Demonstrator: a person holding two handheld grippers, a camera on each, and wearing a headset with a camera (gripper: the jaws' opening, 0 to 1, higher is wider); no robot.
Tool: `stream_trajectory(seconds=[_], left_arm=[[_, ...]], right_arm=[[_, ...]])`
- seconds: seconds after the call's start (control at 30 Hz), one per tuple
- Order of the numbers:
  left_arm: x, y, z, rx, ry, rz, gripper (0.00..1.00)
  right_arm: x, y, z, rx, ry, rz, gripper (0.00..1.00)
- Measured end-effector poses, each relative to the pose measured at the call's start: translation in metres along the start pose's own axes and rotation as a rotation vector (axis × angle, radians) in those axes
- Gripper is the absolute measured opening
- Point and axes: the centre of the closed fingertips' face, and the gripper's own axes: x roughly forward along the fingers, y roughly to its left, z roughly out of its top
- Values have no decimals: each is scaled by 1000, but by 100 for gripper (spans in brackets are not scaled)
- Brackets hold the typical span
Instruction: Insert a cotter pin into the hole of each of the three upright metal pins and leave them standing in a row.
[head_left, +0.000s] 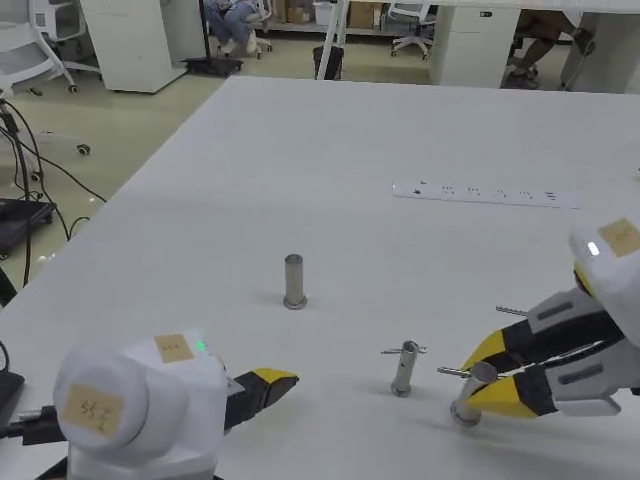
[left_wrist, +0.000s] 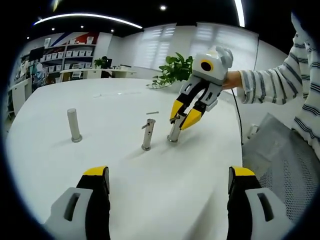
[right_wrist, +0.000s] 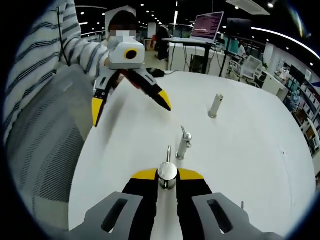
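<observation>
Nearest, my left gripper (right_wrist: 131, 112) hangs with its jaws wide apart and empty; my right gripper (head_left: 487, 372) is clamped on the nearest metal pin (head_left: 468, 400), which leans, with a cotter pin (head_left: 452, 371) poking from its hole. Just beyond, the middle pin (head_left: 403, 372) stands already pinned; farther off, the bare pin (head_left: 293, 281) stands upright. As I judge it, I should set the leaning one down square and in line with the others before letting go

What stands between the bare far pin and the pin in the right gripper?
A third pin, with a cotter pin through its top, stands between them, as the head view and the left gripper view show.
</observation>
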Motion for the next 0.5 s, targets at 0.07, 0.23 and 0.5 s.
stream_trajectory(seconds=[0.07, 0.23, 0.5], left_arm=[[-1, 1, 0, 0, 2, 3, 99], [-2, 2, 1, -1, 7, 11, 99], [-4, 2, -1, 1, 23, 13, 99]], right_arm=[[0, -3, -2, 6, -4, 2, 13], [-1, -10, -6, 25, -23, 0, 13], [-3, -18, -8, 38, -29, 6, 13]])
